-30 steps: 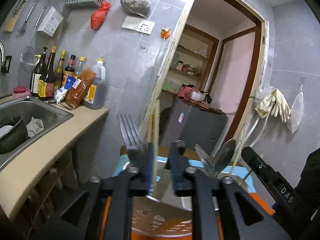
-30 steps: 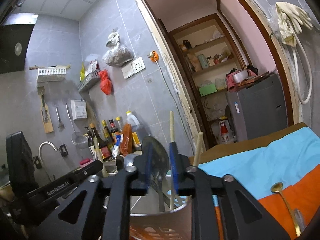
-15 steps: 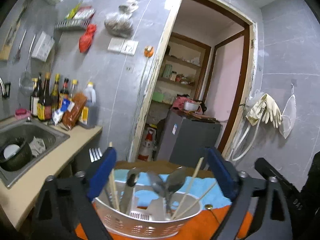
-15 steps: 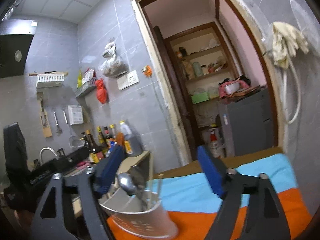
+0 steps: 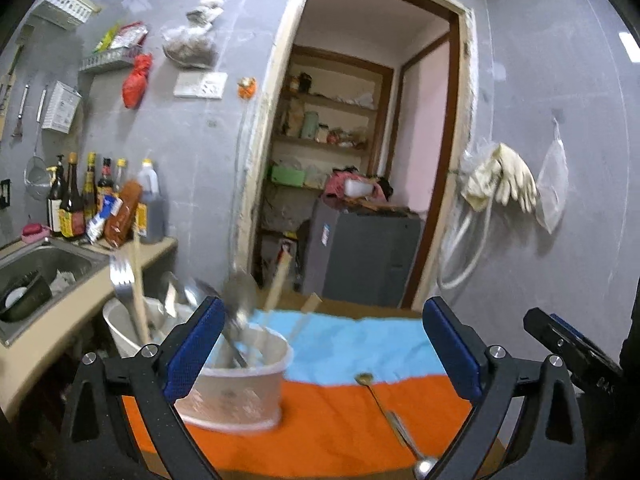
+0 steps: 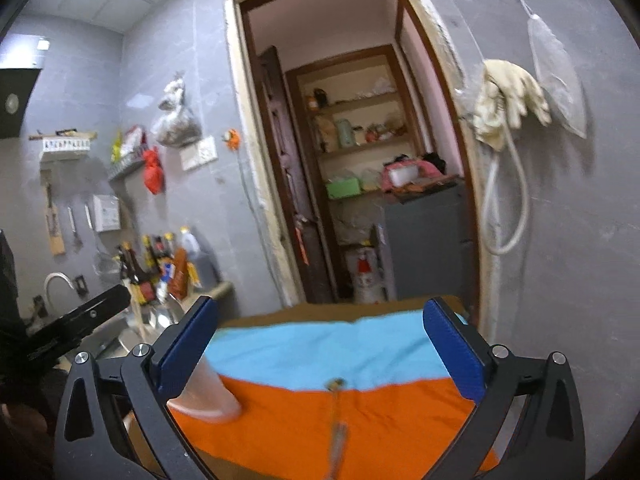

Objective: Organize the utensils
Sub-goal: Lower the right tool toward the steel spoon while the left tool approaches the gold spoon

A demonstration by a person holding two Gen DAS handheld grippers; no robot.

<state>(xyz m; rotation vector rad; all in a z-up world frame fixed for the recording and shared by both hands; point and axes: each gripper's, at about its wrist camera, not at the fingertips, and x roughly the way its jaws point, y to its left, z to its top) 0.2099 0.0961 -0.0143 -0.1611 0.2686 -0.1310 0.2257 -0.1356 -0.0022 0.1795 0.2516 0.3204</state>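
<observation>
Both of your tools have let go and backed away from the holder: a second ago each was pinched narrow right over it among the handles, and now the whole holder and the spoon on the cloth are in sight. Starting at your left, the left tool [image 5: 320, 350] has its jaws spread and opening a little further, with nothing between the pads; the white utensil holder [image 5: 236, 380] stands on the orange part of the cloth [image 5: 340, 432], half hidden behind that tool's left finger. In it you can count one fork [image 5: 122, 280], about three or four wooden chopsticks [image 5: 276, 284] leaning out, and at least two metal spoons or ladles, too blurred to number surely. Moving right, one loose spoon [image 5: 386, 412] lies flat on the cloth, to the right of the holder, its small gold bowl at the seam with the blue stripe and its handle running toward you. The right tool [image 6: 322, 350] is opening wide and empty, and in its view the spoon [image 6: 338, 420] sits almost dead centre between the fingers, long axis in line with them. Your right hand looks the better placed to take it, and the holder is then to its left.
</observation>
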